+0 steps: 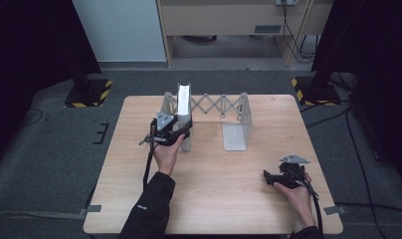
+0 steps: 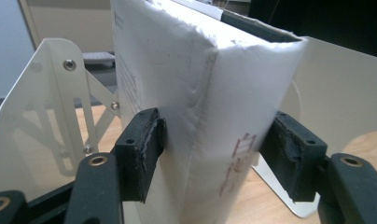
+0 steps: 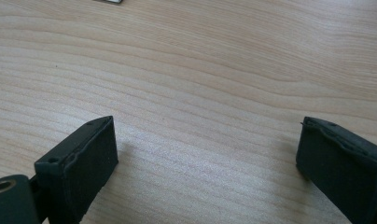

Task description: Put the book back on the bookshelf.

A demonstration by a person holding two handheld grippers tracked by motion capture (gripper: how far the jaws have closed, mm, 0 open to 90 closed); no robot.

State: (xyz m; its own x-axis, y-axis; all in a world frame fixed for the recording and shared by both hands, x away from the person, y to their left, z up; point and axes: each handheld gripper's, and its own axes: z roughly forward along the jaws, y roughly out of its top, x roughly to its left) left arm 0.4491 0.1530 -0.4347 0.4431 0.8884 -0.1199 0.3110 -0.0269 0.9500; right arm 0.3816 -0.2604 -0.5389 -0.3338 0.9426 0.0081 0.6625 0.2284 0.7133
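Note:
A thick white book (image 1: 184,99) stands upright at the left end of a white expanding rack (image 1: 224,105) at the back of the wooden table (image 1: 214,199). My left gripper (image 1: 181,132) is shut on the book's lower part. In the left gripper view both pads press the sides of the white book (image 2: 200,93), and rack plates (image 2: 42,116) stand on either side of it. Near the front right corner my right gripper (image 1: 269,175) rests in a hand, low over the table. Its jaws (image 3: 205,149) are open wide, with bare wood between them.
The rack's right end plate (image 1: 236,130) stands free with an empty slot beside it. Off the table, two stand bases with yellow-black stripes (image 1: 89,92) (image 1: 313,89) sit on the grey floor. Cables (image 1: 358,149) run along the right side.

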